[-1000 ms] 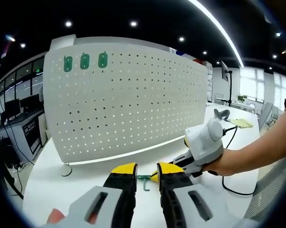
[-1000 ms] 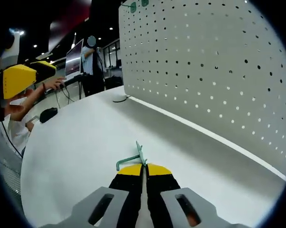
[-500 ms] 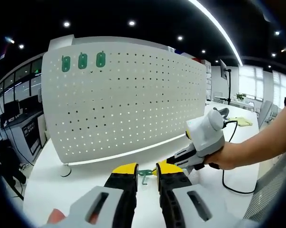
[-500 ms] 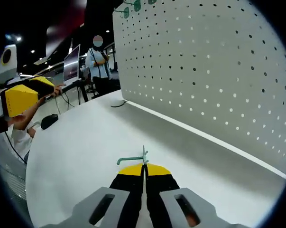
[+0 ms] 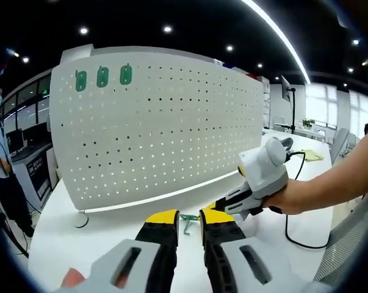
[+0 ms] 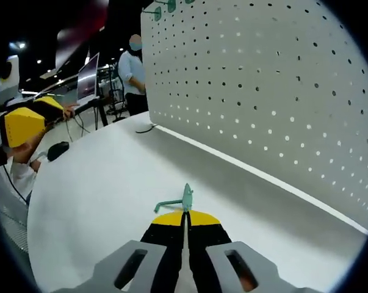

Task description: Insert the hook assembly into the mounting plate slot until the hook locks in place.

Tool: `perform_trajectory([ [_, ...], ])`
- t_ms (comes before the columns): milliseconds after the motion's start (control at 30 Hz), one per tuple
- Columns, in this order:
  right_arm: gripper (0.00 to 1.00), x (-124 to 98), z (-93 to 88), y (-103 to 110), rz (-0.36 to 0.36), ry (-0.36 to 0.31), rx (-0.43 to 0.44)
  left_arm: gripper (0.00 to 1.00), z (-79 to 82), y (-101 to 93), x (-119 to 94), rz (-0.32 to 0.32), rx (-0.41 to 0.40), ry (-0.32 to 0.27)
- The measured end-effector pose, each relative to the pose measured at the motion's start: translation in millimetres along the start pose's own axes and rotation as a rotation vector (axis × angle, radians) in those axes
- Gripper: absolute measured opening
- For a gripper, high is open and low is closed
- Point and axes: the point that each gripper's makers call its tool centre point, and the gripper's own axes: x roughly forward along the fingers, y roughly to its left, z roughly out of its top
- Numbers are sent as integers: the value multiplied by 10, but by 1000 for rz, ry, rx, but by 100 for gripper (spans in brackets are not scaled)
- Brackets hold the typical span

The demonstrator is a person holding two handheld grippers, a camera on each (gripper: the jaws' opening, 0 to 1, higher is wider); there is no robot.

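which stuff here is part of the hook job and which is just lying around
For the job:
right gripper, shut on the green hook
white pegboard
green hooks already on the board
left gripper, jaws apart

Lying about:
black cable
yellow cloth

This is an open office or lab hall. A black ceiling (image 5: 190, 18) with round spotlights spans it. At 9 o'clock stand desks with monitors (image 5: 16, 137); at 3 o'clock, large windows (image 5: 339, 113). A white pegboard (image 5: 159, 128) stands on a white table (image 6: 104, 183).
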Motion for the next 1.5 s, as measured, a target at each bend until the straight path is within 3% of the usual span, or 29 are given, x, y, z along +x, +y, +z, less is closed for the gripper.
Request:
perform_trajectory([
  [367, 6, 13, -31, 10, -9, 0, 2, 14, -14, -21, 39, -9, -4, 5],
  [767, 1, 73, -46, -31, -21, 1, -2, 14, -31, 18, 12, -3, -3, 10],
  [1500, 0, -322, 268, -80, 12, -17, 12, 14, 14, -136, 54, -44, 76, -4],
])
